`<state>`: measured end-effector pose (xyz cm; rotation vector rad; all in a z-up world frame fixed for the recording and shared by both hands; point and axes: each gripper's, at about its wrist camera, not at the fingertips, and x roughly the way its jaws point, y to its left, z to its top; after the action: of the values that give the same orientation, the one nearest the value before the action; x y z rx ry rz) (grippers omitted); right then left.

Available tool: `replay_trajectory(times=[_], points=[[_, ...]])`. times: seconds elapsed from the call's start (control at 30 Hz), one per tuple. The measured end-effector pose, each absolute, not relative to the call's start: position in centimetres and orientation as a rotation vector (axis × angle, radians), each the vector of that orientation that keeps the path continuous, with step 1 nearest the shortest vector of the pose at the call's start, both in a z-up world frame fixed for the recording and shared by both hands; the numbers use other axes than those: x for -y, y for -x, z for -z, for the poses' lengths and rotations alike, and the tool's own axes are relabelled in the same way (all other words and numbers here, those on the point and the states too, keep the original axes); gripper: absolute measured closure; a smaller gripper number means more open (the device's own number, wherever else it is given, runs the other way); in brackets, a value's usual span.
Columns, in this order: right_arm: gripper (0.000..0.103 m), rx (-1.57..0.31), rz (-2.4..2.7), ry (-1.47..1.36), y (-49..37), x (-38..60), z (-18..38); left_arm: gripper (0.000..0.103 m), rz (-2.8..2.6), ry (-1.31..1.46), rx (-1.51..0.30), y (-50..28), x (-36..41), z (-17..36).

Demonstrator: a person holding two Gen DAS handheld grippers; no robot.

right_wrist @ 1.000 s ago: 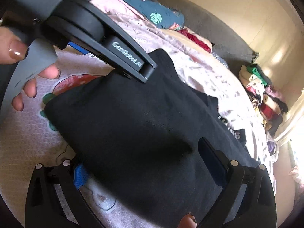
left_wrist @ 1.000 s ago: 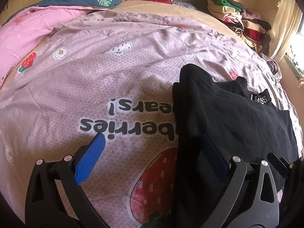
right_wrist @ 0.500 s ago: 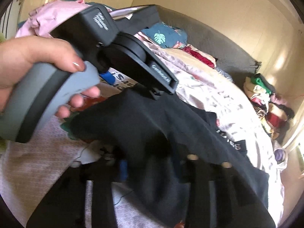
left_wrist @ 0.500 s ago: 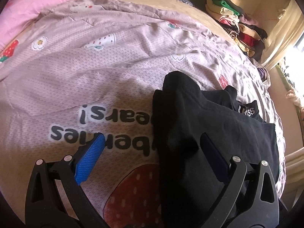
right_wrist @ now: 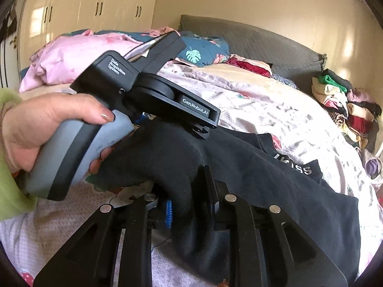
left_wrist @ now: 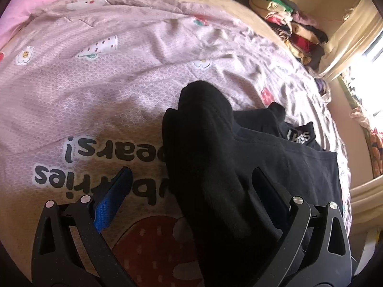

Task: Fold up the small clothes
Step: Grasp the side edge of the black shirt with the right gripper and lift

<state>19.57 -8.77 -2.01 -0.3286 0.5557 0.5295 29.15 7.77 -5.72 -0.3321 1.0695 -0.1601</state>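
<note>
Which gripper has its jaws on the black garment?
The right gripper: its jaws are closing on the black garment. The left gripper's stand wide apart.

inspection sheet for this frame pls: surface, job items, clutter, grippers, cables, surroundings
Surface: bed under a pink quilted cover with strawberry print and black lettering, wrinkled.
Job's things: black fabric garment with white lettering on its band, partly lifted, a fold bunched up.
Clutter: pile of mixed coloured clothes at the far edge; pink blanket and teal leaf-print pillow at the head.
Grippers: right gripper jaws closing, pinching a fold of the garment; left gripper jaws wide open, garment fold between them, not pressed; a hand in a green sleeve holds it.
Cables: nothing seen.
Surroundings: grey padded headboard, cream wardrobe doors, curtain by bright window.
</note>
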Motion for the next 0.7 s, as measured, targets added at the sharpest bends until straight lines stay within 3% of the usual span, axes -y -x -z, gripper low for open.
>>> replay_trajectory(times=[0.17, 0.2, 0.23, 0.3, 0.4, 0.5, 0.7], points=[[0.084, -0.556, -0.529, 0.326, -19.1, 8.7, 2.1, 0.01, 0.188, 0.373, -1.061, -29.2, -7.3, 5.6], [0.084, -0.557, -0.53, 0.323, -19.2, 8.8, 2.1, 0.014, 0.195, 0.379, -1.06, -29.1, -7.1, 5.6], [0.084, -0.557, -0.53, 0.319, -19.1, 9.0, 2.0, 0.019, 0.199, 0.378, -1.061, -29.1, -6.9, 5.5], [0.084, -0.559, -0.529, 0.311, -19.0, 9.2, 1.9, 0.04, 0.208, 0.377, -1.056, -29.1, -6.5, 5.3], [0.084, -0.557, -0.523, 0.305, -19.0, 9.6, 1.9, 0.064, 0.226, 0.387, -1.033, -28.9, -5.8, 4.6], [0.085, -0.547, -0.512, 0.301, -18.6, 10.2, 1.6, 0.072, 0.235, 0.369, -0.991, -28.5, -5.0, 3.3], [0.086, -0.512, -0.473, 0.283, -17.4, 11.9, 0.6, 0.075, 0.238, 0.347, -0.943, -27.7, -3.6, 1.1]])
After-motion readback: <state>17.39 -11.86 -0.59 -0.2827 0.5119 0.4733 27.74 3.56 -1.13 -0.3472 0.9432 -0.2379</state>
